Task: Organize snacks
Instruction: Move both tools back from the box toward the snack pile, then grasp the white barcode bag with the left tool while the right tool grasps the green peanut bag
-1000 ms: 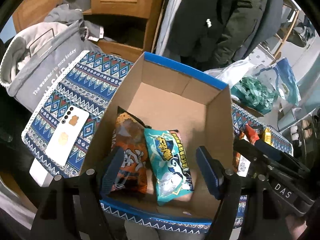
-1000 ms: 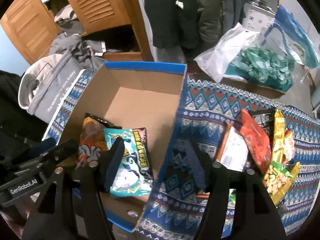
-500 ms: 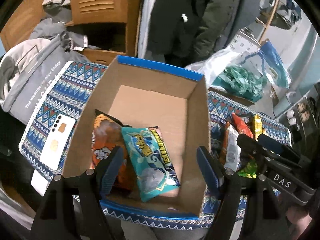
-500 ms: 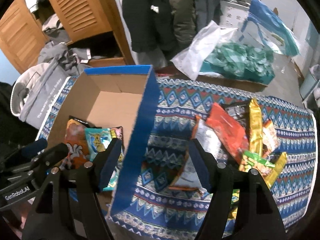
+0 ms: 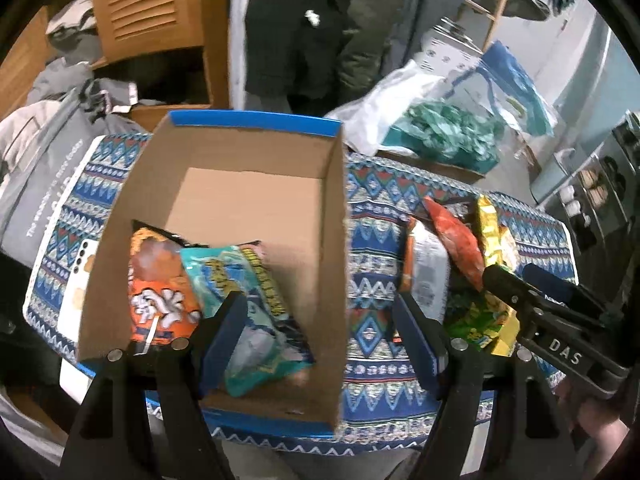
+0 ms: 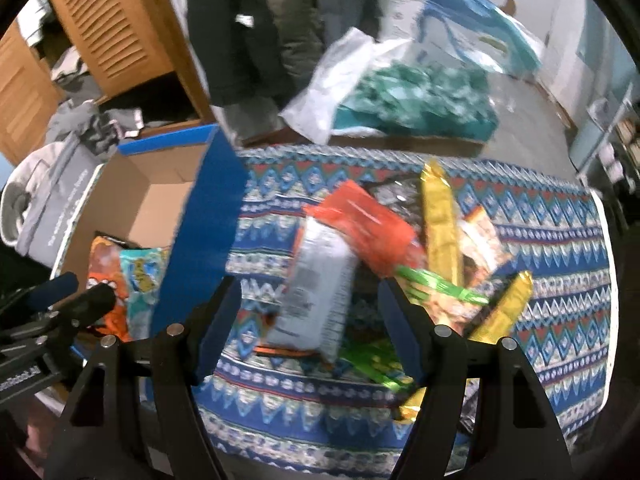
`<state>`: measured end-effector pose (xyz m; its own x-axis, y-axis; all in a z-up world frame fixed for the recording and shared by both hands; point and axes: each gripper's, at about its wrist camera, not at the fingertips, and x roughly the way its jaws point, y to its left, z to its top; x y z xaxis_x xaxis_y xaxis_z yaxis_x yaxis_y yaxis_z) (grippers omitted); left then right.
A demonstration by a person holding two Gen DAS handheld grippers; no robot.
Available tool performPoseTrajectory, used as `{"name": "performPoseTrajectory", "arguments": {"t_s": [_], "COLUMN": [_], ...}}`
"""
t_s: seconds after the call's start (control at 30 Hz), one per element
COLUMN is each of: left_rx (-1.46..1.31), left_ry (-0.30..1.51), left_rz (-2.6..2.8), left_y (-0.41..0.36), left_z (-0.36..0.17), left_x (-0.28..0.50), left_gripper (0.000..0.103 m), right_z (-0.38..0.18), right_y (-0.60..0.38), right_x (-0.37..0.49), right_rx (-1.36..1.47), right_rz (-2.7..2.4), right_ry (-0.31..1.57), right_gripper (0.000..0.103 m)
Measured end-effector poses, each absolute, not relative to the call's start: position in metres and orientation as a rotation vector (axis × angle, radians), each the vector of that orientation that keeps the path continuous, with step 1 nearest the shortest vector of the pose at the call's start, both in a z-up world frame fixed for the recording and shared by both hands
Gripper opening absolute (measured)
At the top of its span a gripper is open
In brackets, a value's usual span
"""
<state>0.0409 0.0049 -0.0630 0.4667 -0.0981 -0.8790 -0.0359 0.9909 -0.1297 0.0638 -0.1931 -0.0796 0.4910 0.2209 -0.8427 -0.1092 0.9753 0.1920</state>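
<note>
Snack packets (image 6: 360,264) heaped, glossy, colourful

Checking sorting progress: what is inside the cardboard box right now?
The cardboard box holds two packets at its near end: an orange snack bag and a teal snack bag overlapping it. The far floor is bare. Anything under the bags is hidden.

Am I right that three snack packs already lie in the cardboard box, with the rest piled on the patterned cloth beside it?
Not three: the left wrist view shows two packs in the cardboard box, an orange pack and a teal pack. The rest do lie on the patterned cloth.
</note>
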Motion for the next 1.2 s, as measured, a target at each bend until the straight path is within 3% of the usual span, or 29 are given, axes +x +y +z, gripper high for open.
{"name": "performPoseTrajectory", "arguments": {"t_s": [0.5, 1.2], "left_rx": [-0.041, -0.026], "left_ry": [1.121, 1.196], "left_rz": [-0.113, -0.117], "left_y": [-0.062, -0.090], "left_z": [-0.078, -0.121], "left_x": [0.045, 0.067], "left_gripper": [0.077, 0.077], "right_z": [-0.110, -0.178], "right_y": [-0.262, -0.266], "right_x": [0.052, 0.073], "right_rx": [0.218, 0.195], "right_rz": [0.076, 0.013], "right_ry": [1.096, 1.203], "right_gripper": [0.071, 0.071]}}
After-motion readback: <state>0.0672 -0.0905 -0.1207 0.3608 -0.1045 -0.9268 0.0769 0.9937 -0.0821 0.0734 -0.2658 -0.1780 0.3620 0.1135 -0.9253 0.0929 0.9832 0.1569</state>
